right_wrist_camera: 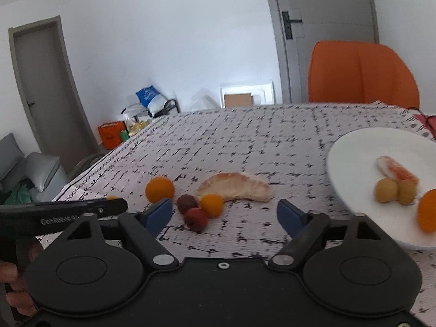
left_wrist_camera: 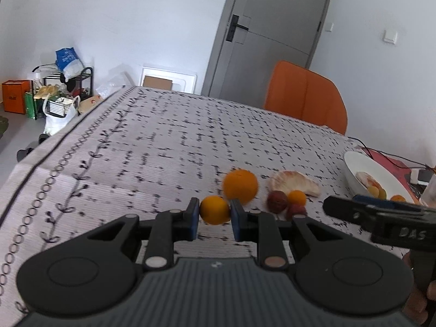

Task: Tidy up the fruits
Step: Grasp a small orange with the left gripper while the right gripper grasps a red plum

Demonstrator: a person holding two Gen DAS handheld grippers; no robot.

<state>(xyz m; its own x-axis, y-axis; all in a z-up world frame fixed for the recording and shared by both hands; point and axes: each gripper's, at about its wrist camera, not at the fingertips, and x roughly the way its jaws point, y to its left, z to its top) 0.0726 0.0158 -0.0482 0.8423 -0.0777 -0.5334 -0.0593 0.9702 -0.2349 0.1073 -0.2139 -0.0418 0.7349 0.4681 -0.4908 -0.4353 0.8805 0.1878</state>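
While clamping small orange (left_wrist_camera: 214,209), left tongs (left_wrist_camera: 214,212), seemingly.

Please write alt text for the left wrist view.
The left tool grips a small orange fruit above a patterned tablecloth. More fruit and a pomelo segment lie nearby; a white plate sits right.
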